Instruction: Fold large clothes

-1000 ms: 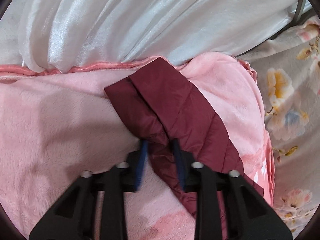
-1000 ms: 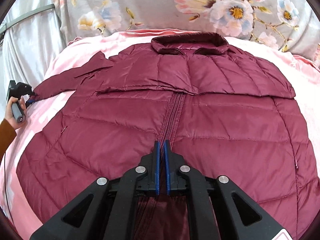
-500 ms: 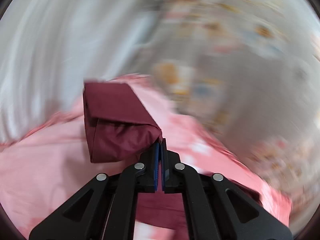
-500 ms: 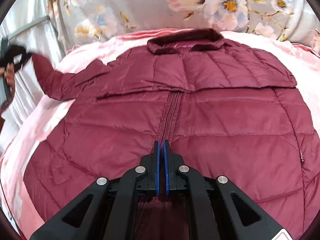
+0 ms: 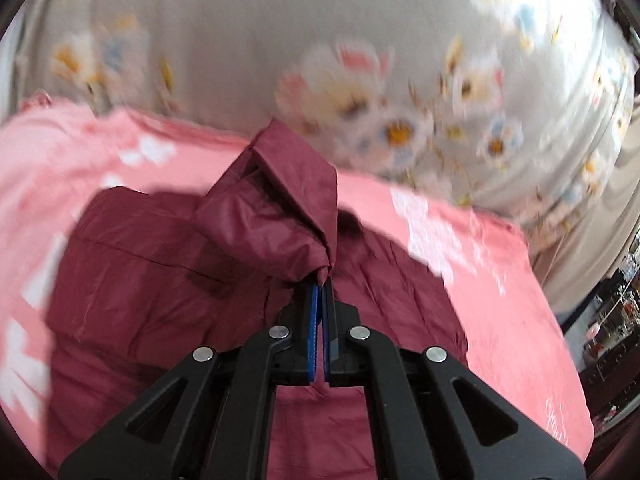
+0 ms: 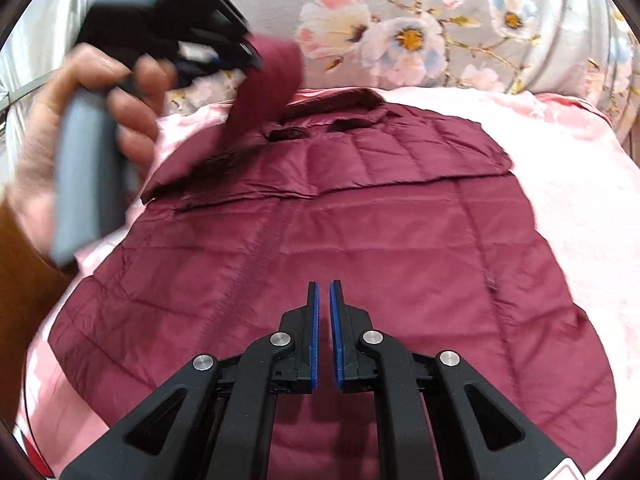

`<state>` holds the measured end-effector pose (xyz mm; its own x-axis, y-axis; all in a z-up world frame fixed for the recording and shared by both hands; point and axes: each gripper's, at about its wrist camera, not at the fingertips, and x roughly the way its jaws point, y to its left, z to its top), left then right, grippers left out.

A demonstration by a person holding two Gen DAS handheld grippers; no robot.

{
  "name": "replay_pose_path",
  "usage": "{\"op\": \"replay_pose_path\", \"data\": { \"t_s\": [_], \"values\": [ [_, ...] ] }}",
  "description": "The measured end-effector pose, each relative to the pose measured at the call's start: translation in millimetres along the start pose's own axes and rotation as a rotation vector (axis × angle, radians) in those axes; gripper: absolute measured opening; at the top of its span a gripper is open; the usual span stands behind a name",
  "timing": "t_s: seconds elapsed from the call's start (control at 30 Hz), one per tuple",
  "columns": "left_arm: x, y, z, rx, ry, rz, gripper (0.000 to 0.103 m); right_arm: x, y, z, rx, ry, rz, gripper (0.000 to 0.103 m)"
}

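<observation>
pink blanket (image 6: 560, 200) under jacket (image 6: 360, 260), floral sheet (image 6: 440, 20) at 12 | left gripper (image 5: 321, 280) clamps sleeve (image 5: 280, 208), now lifted over jacket | right gripper (image 6: 324, 292) slightly parted, empty, fabric released

The left gripper (image 5: 321, 280) is clamped tight, its blue pads pinching a fold of the maroon sleeve (image 5: 280, 216) — raised, tilted downward. The left hand (image 6: 60, 128) wraps its grey handle. The right gripper (image 6: 324, 292) hangs near, pads slightly parted — holding nothing.
</observation>
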<state>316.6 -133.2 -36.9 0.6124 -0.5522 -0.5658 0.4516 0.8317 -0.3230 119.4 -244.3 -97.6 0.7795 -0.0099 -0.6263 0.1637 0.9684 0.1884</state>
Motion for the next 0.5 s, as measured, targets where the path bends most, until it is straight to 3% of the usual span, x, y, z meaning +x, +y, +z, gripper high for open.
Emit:
{"op": "replay_pose_path", "data": {
  "t_s": [0.1,0.17,0.23,0.3,0.43,0.5],
  "values": [
    [36.3,-6.7,-29.6,-0.017,0.101,-0.007,0.004,-2.5,-13.9,-3.5,0.023,0.013,-0.011,0.009],
    [45.2,-6.1,-46.5,-0.044,0.123,-0.027,0.009,-3.2,-22.7,-3.5,0.044,0.019,-0.016,0.021],
    [41.2,-0.5,-54.3,-0.089,0.124,-0.072,0.048,-6.0,-30.0,-1.9,0.070,0.005,-0.020,0.038],
    [18.3,10.8,-56.5,-0.138,0.061,-0.113,0.061,-7.5,-36.1,6.2,0.088,-0.012,-0.010,0.045],
    [-22.6,52.4,-46.4,-0.240,-0.039,-0.092,0.068,5.1,-47.6,46.4,0.127,-0.041,0.018,0.053],
    [-35.2,96.8,-40.2,-0.367,-0.058,-0.050,0.068,17.7,-53.9,66.7,0.154,-0.047,0.027,0.057]
  ]
}}
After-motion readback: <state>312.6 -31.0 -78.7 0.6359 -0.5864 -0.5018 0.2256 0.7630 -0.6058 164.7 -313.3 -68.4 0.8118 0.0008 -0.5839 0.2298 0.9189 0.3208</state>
